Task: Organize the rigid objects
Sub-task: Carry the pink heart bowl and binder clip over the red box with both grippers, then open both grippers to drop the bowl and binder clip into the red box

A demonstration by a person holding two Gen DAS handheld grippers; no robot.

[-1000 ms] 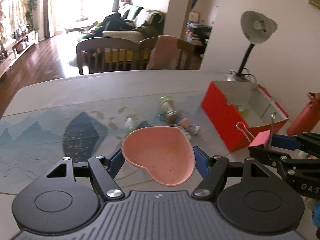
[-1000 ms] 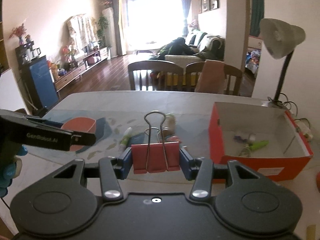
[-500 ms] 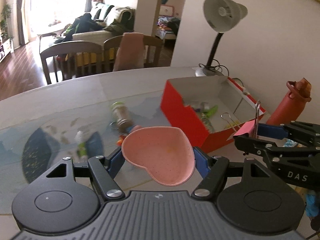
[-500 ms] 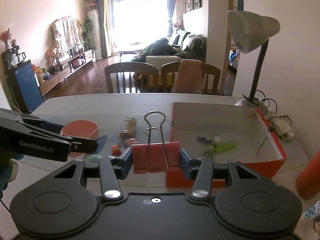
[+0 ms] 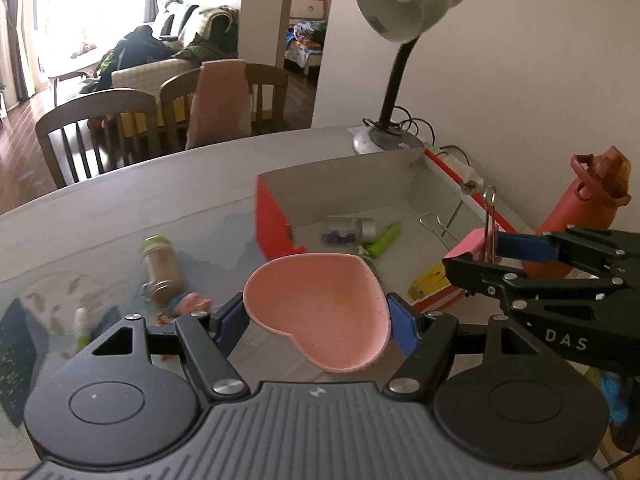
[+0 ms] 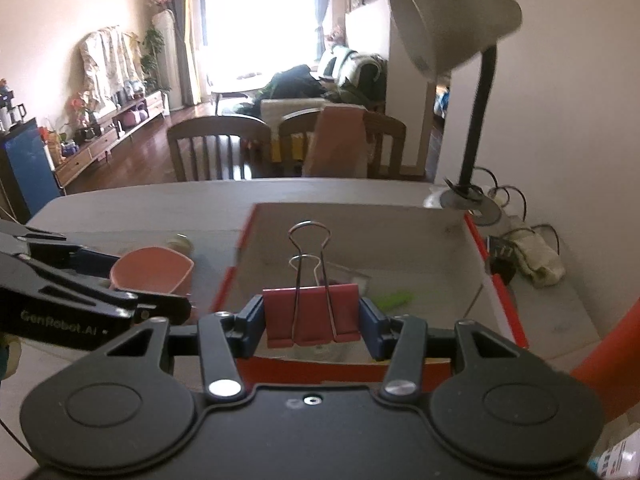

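**Two loaded tools at the rim of the red box**

My left tool grips a pink heart-shaped dish by its two sides, its blue pads spread fairly wide across it. My right tool is clamped on the red body of a binder clip, pads closer together, with the clip's wire handles standing upright. Both hang over the near side of an open red cardboard box on the worktop. The box already holds a green pen-like item, a small clear container and another wire clip.

The risks I see from here:

- The dish is smooth and held only at its edges. It also looks tilted, so I judge it could slide out if I loosen the grip before it is over the box floor.
- The two tools sit near each other at the same box wall. Lowering both together could knock them, or catch the thin cardboard rim and shove the box.
- The dish could land on the items already inside and rock.
- A spice jar and small toys lie loose just left of the box. A low sweep of my left tool could roll them.
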